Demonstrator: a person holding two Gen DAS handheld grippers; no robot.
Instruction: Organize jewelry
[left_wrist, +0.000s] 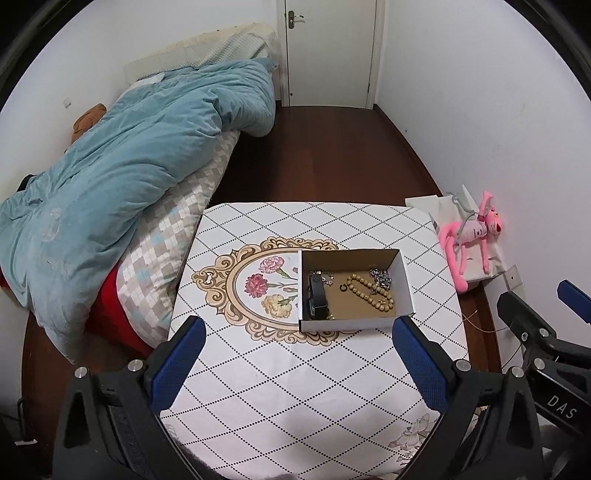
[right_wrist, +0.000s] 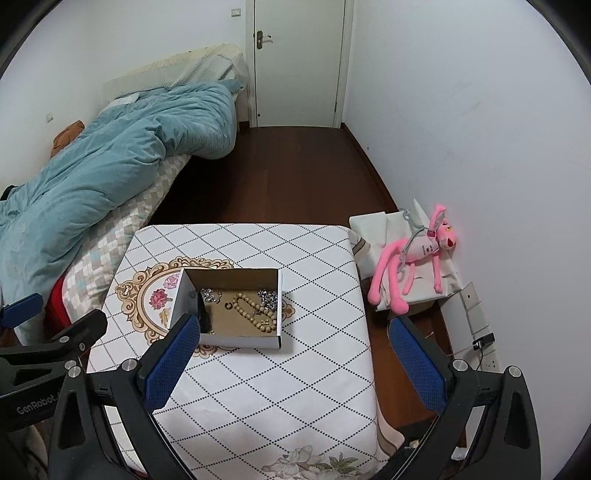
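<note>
A white cardboard box (left_wrist: 347, 325) (right_wrist: 240, 341) stands open on the table (left_wrist: 295, 387) (right_wrist: 295, 387). Inside lie a wooden bead bracelet (left_wrist: 371, 291) (right_wrist: 255, 312), a silver chain (left_wrist: 382, 277) (right_wrist: 267, 297), another silver piece (right_wrist: 210, 295), a small dark ring (left_wrist: 343, 287) (right_wrist: 228, 305) and a black object (left_wrist: 316, 299) (right_wrist: 202, 314). My left gripper (left_wrist: 299, 328) is open and empty, held above the table before the box. My right gripper (right_wrist: 291, 328) is open and empty, to the right of the left one.
The table wears a white diamond-pattern cloth with a flower medallion (left_wrist: 255, 288). A bed with a blue duvet (left_wrist: 122, 177) is at the left. A pink plush toy (right_wrist: 413, 258) lies on white bags at the right wall. A door (left_wrist: 328, 51) is at the back.
</note>
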